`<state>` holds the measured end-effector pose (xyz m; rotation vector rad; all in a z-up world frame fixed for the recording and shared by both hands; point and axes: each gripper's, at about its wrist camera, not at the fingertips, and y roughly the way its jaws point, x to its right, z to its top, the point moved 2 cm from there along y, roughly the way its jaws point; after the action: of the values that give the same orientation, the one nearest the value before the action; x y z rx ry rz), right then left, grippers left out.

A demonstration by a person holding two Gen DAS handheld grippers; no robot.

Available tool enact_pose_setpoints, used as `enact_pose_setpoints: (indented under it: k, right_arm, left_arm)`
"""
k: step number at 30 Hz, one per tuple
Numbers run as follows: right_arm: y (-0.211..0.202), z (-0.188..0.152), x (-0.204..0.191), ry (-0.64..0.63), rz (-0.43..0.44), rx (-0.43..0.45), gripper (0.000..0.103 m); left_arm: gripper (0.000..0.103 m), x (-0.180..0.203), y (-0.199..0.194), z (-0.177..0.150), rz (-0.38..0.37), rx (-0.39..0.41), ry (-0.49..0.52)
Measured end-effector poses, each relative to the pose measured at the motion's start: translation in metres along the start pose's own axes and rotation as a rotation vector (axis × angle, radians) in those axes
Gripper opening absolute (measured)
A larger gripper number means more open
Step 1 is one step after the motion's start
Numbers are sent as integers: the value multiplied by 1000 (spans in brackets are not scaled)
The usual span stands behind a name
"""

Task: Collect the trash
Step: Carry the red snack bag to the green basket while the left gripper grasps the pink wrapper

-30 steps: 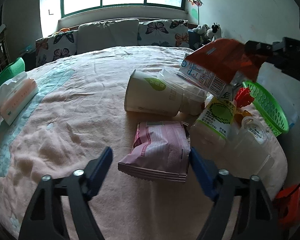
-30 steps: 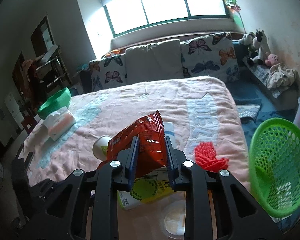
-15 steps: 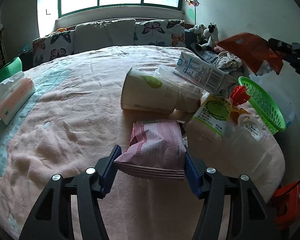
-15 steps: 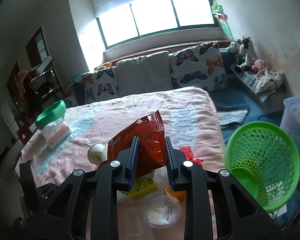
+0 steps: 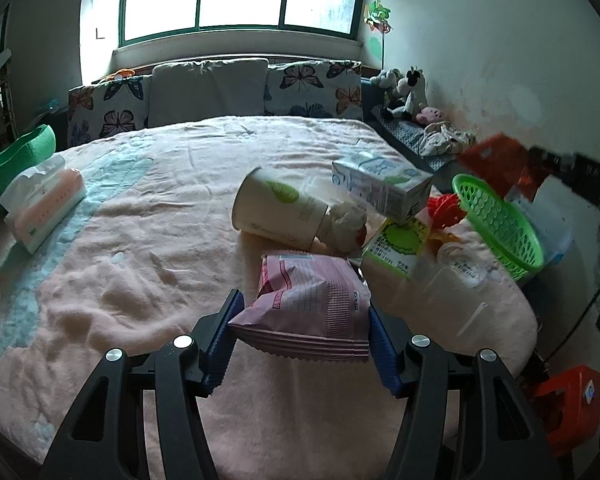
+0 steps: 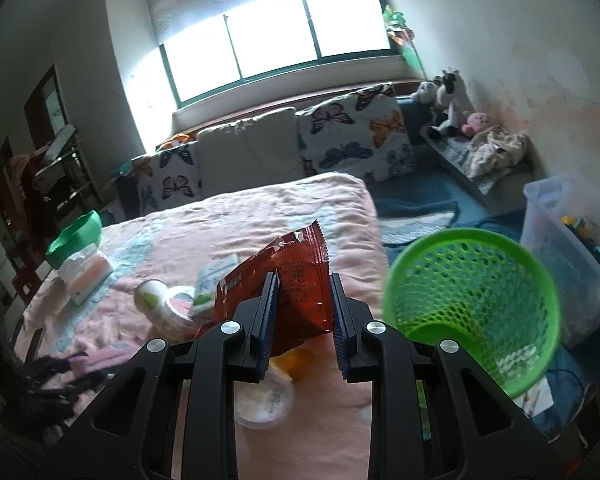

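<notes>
**Two wrappers gripped, basket waiting off the bed's right edge**

Both grippers carry trash. The left gripper [image 5: 302,334] has just been closing its jaws, and they now clamp the pink snack bag [image 5: 310,306] by its two sides, near the front of the bed [image 5: 148,240]. The right gripper [image 6: 302,312] is clenched on the red wrapper [image 6: 290,280], held in the air near the rim of the green basket [image 6: 472,300], which sits off the bed's right edge.

The red wrapper is probably not yet over the basket mouth; letting go here could drop it onto the bed edge or the floor beside the basket. It is light and crinkled, so it may also flutter sideways or catch on the rim. The pink bag is puffy and slick, pinched only at its edges; it could slide out of the jaws as it is carried. Its path to the basket passes over the heap of paper cup [image 5: 278,208], milk carton [image 5: 380,186] and clear lidded tub [image 5: 460,276], which a low carry could knock off the bed.

Hard to tell: the basket's base and what it already holds, the orange and red bits behind the carton, and the blurred items under the right gripper. The right gripper shows only as a dark smear in the left wrist view.
</notes>
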<state>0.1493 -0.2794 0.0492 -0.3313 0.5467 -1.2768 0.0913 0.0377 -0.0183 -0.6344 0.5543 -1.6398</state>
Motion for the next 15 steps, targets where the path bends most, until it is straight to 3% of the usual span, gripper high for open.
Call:
enact_pose_setpoints:
  k: [15]
  right_arm:
    - [-3,-14,40,34,-92,-12,26]
  left_arm:
    - [56,-7,-37,22,3,75,-27]
